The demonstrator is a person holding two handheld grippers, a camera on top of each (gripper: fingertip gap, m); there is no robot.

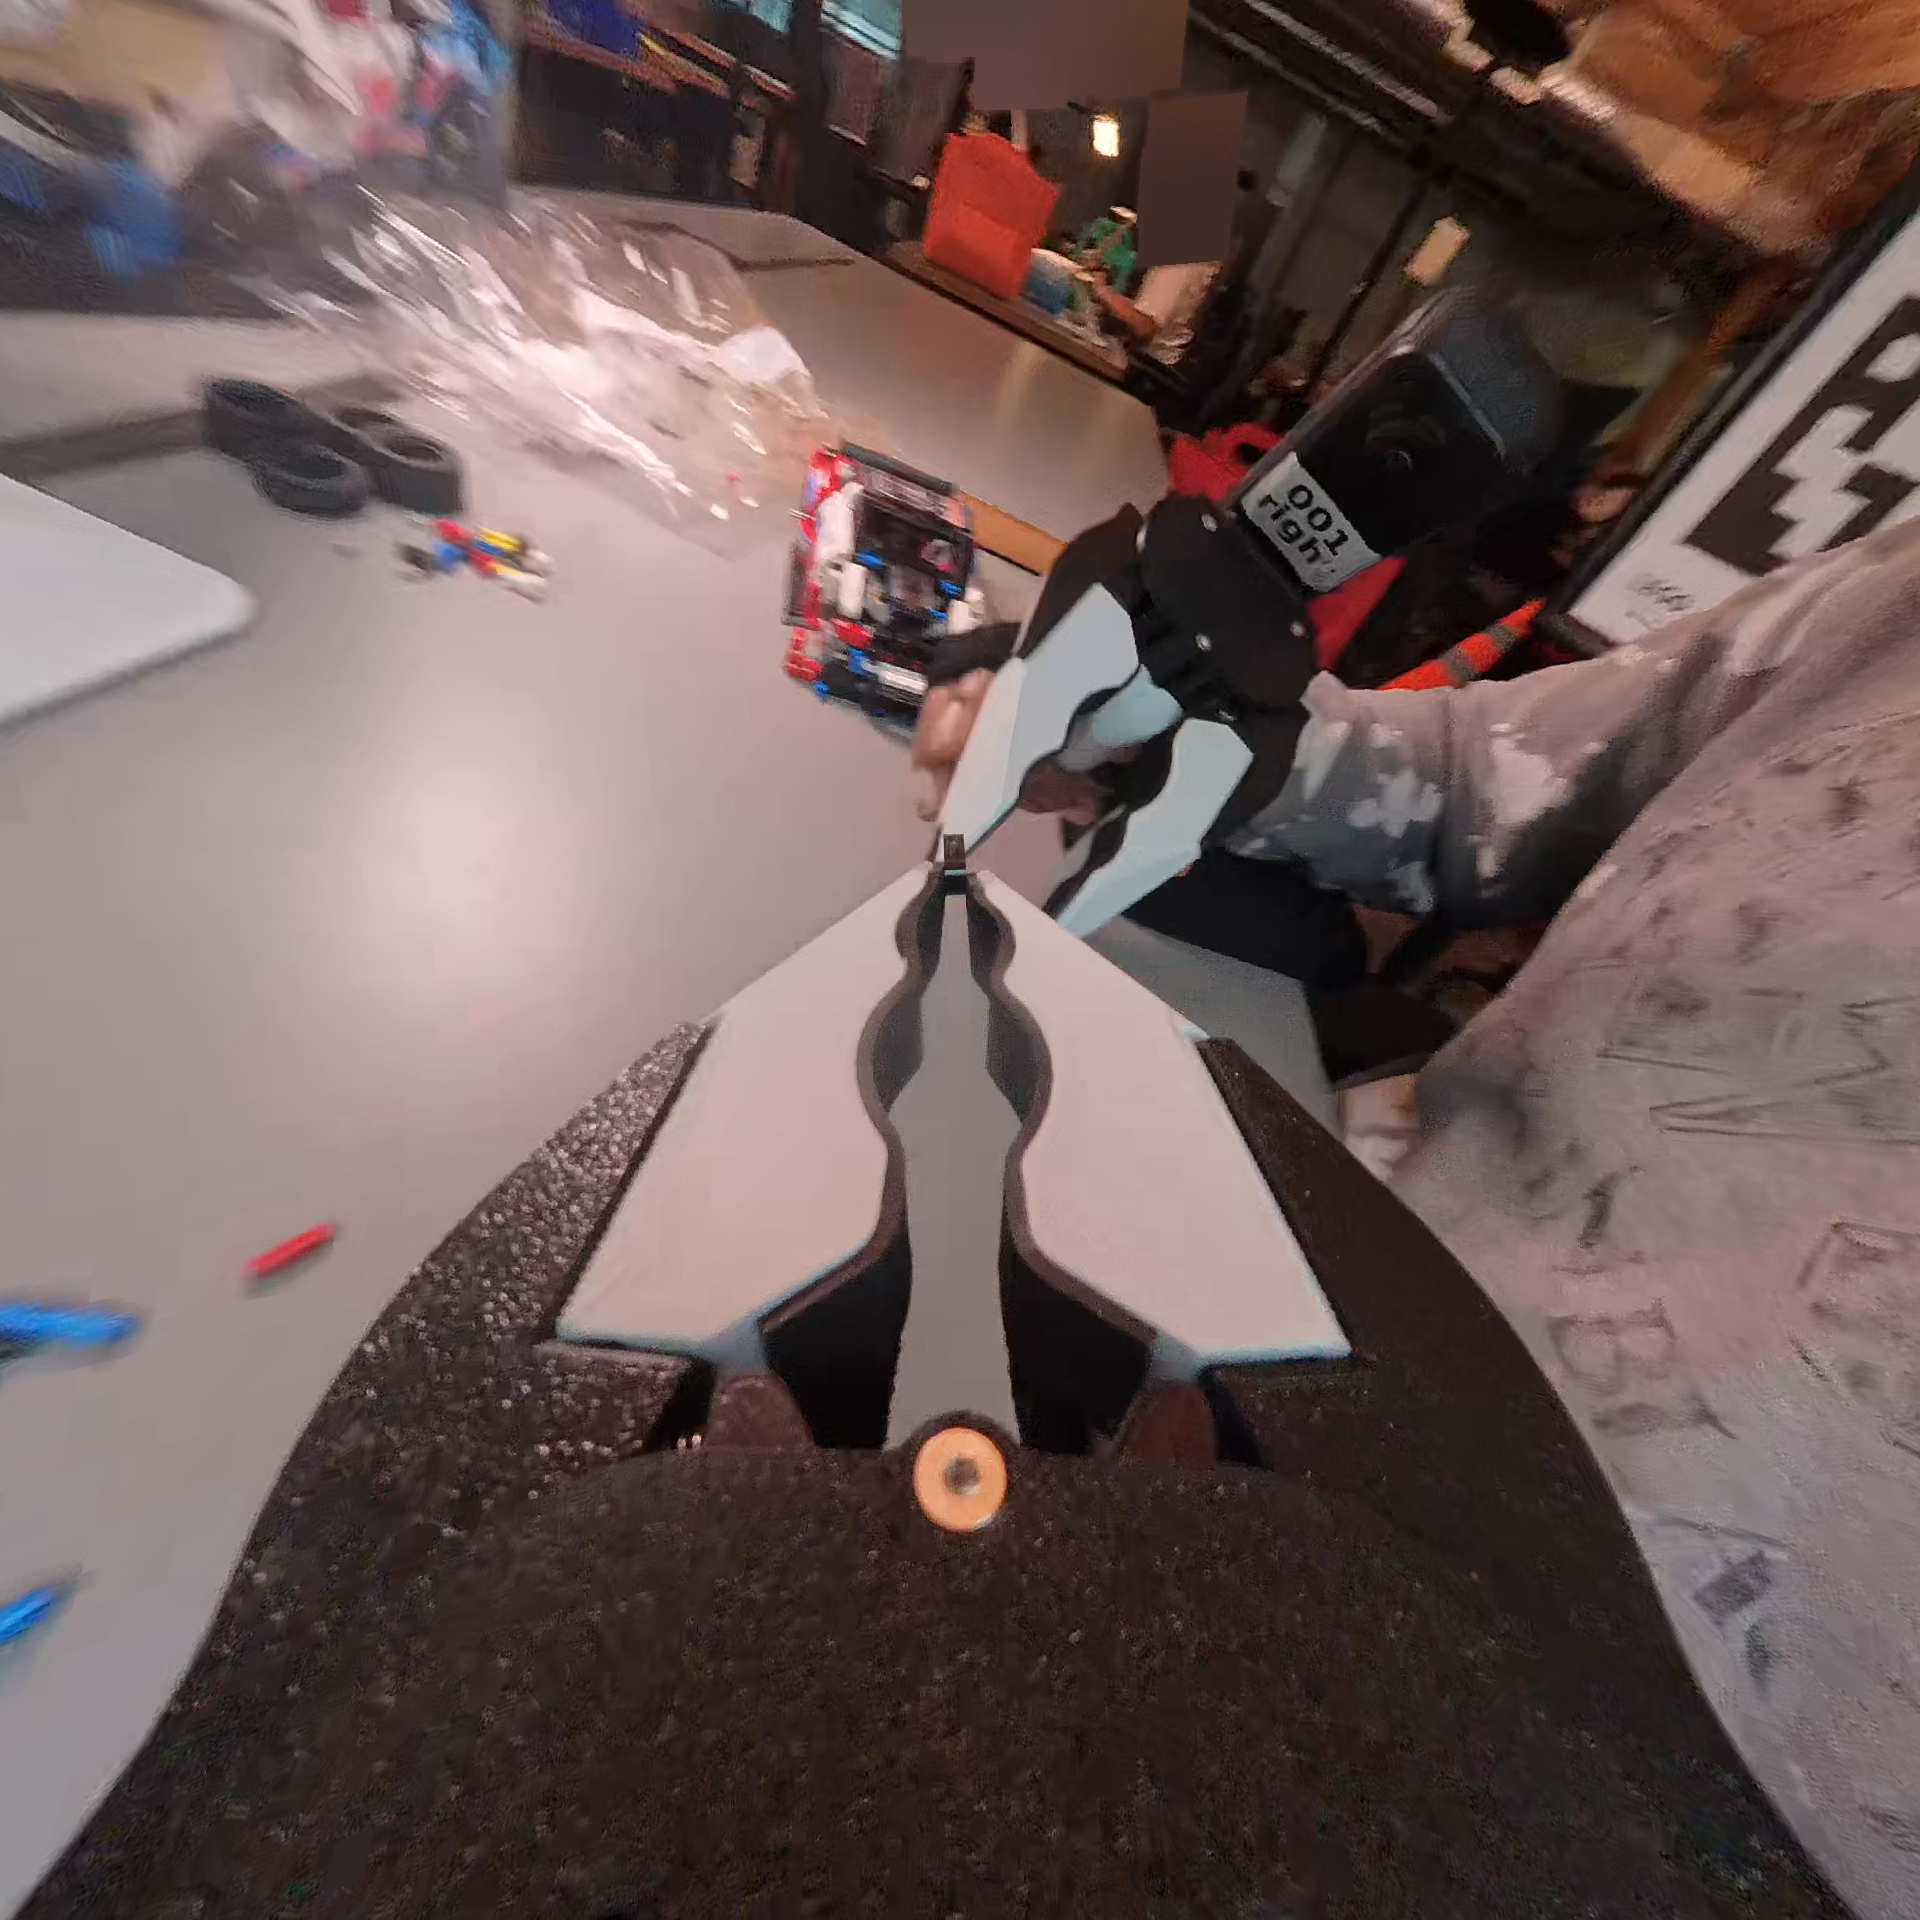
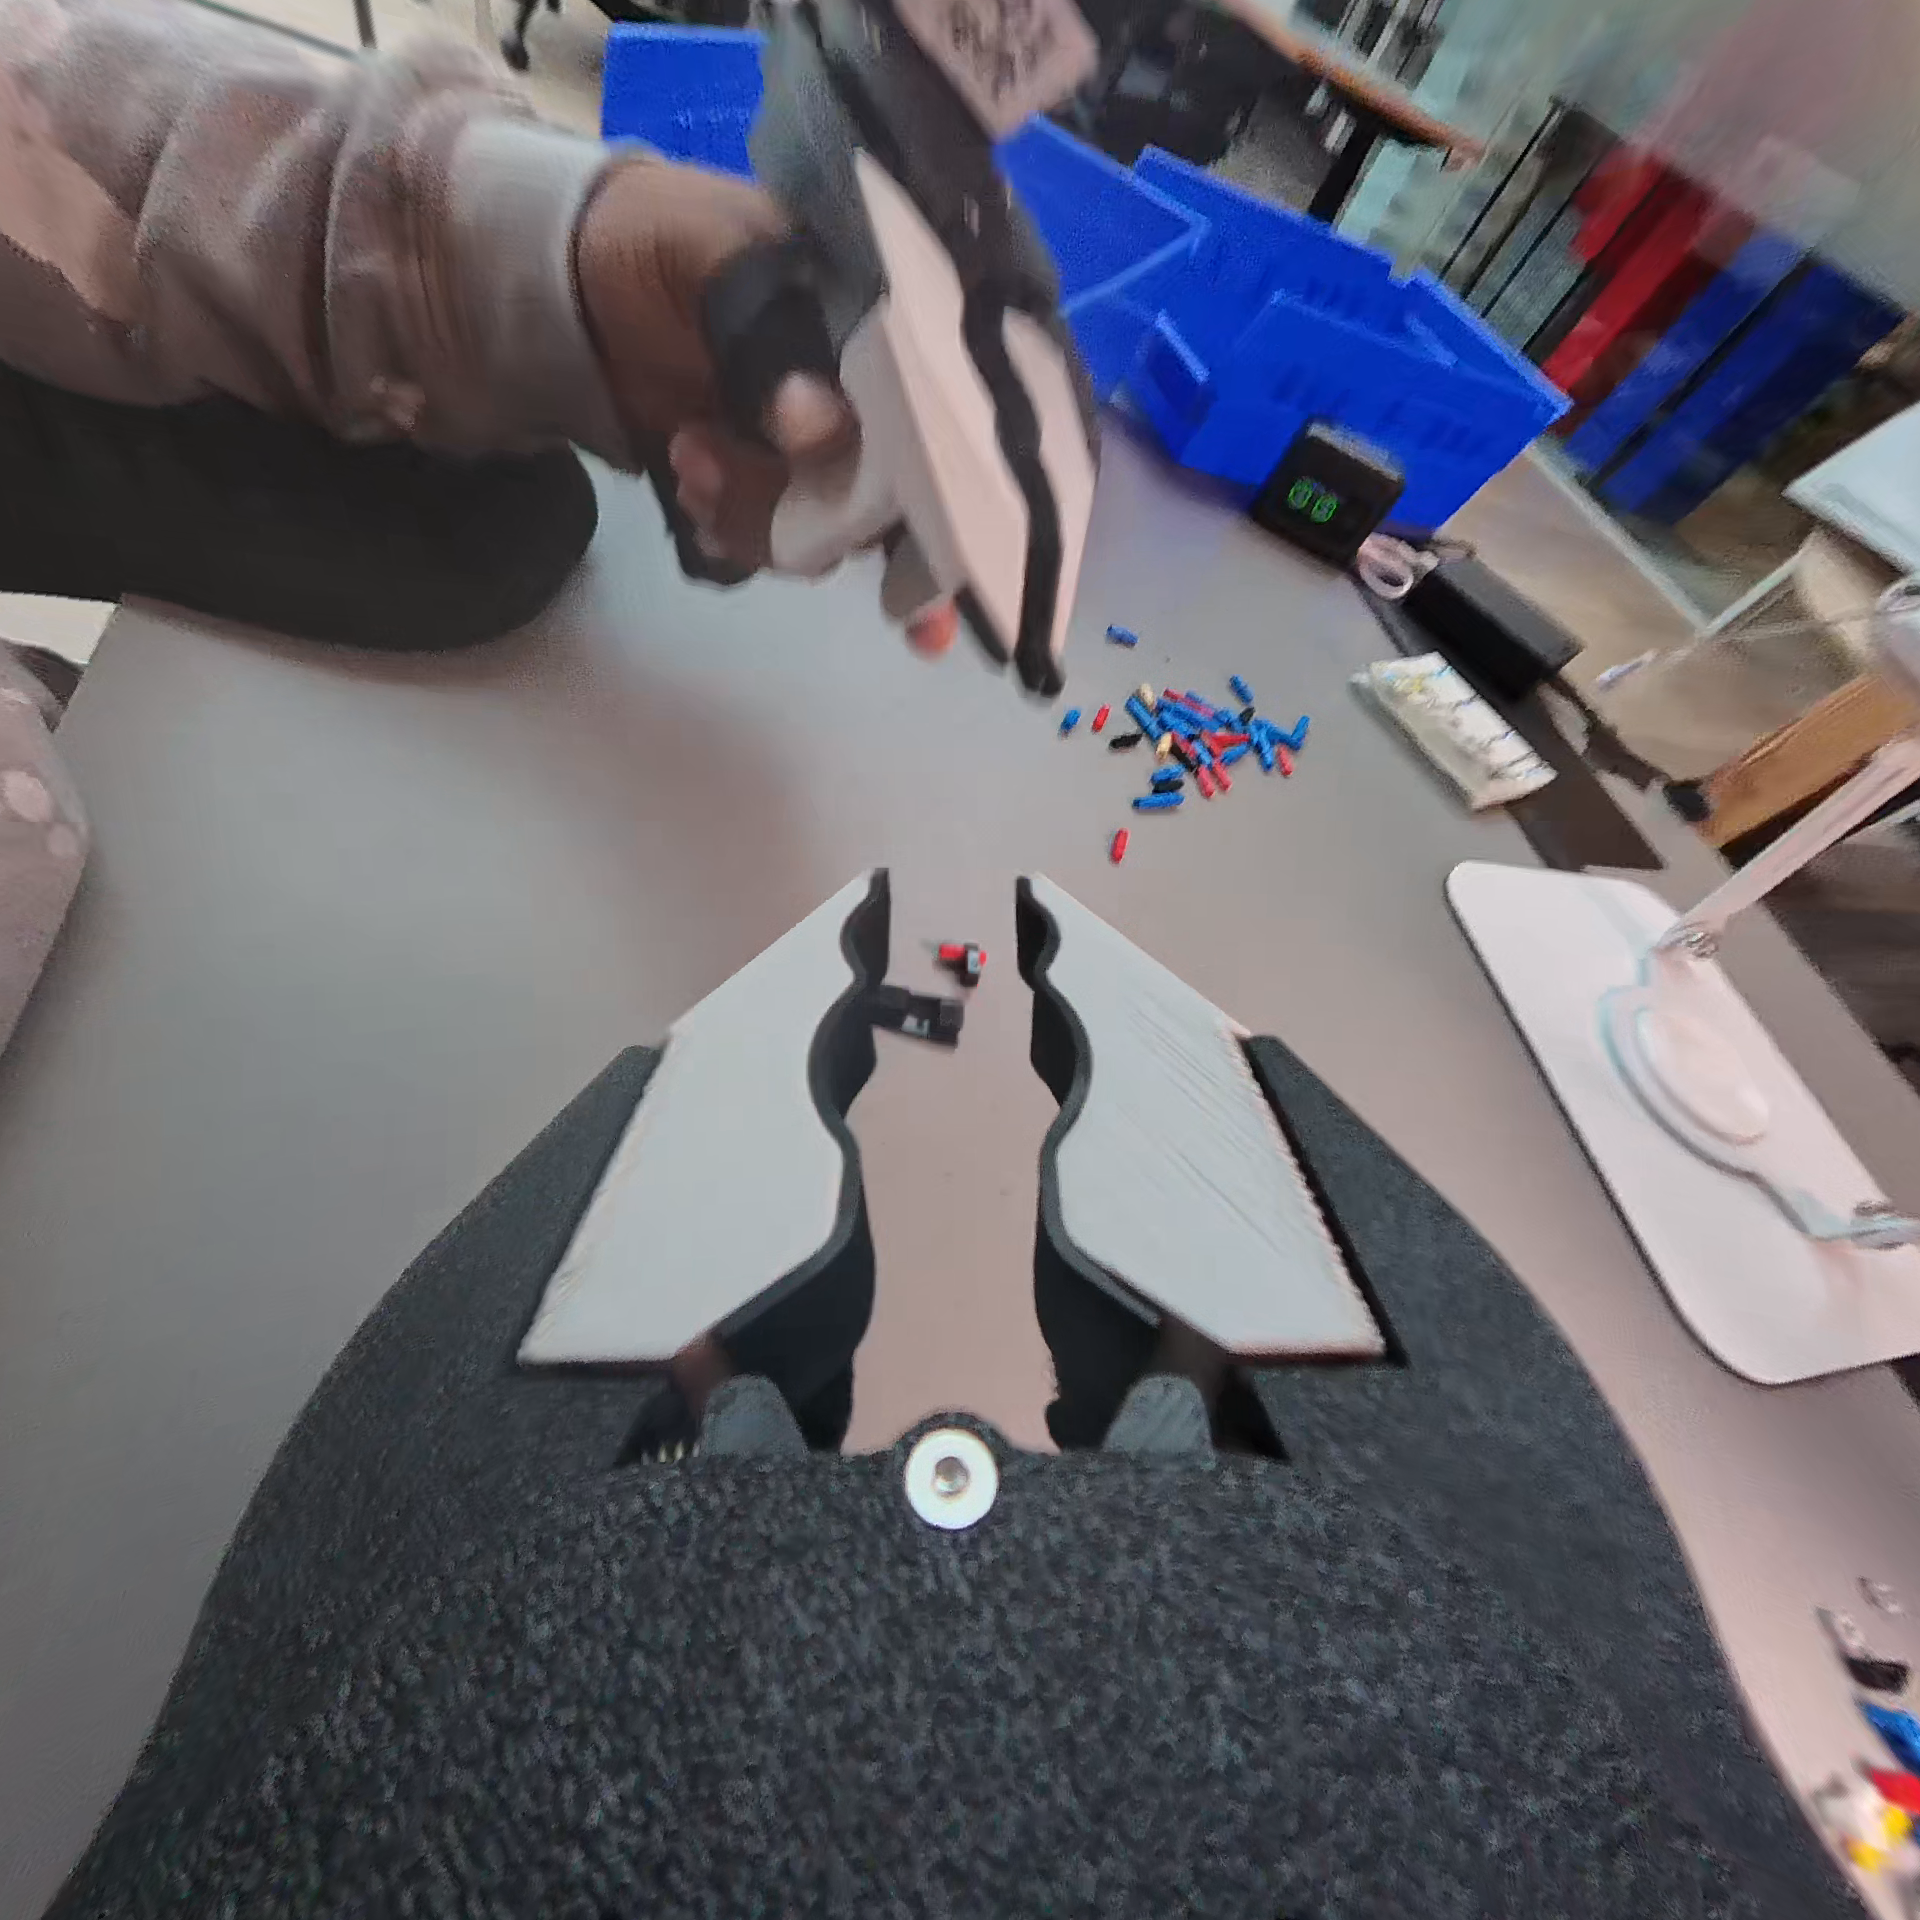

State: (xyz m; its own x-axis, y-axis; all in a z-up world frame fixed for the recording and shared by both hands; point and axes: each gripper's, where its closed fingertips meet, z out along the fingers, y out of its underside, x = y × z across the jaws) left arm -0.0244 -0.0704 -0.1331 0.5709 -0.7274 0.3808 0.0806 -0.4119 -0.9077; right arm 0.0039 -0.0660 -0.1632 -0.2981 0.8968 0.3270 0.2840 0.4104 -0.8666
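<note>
My left gripper (image 1: 951, 881) is shut on a small black piece (image 1: 951, 847) that sticks out at its tips, held above the grey table (image 1: 468, 883). My right gripper (image 2: 953, 883) is open and empty, low over the table. A small red-and-black piece (image 2: 961, 956) and a black piece (image 2: 923, 1013) lie on the table between its fingers. In the left wrist view the right gripper (image 1: 1008, 873) sits just beyond my left tips, jaws apart. In the right wrist view the left gripper (image 2: 1023, 665) hangs blurred above a pile of blue and red pins (image 2: 1195, 727).
A partly built toy brick car (image 1: 883, 592), black tyres (image 1: 332, 447), clear plastic bags (image 1: 582, 312) and loose coloured pieces (image 1: 478, 556) lie farther off. A red pin (image 1: 291, 1247) lies at left. Blue bins (image 2: 1299, 312), a small black timer (image 2: 1325, 488) and a white stand base (image 2: 1662, 1091) stand to the right. About 5 centimetres separates my left fingertips from my right. The red pin (image 1: 291, 1247) is about equally far from each gripper, around 15 centimetres. Seen from the right wrist view (image 2: 1111, 852) as well.
</note>
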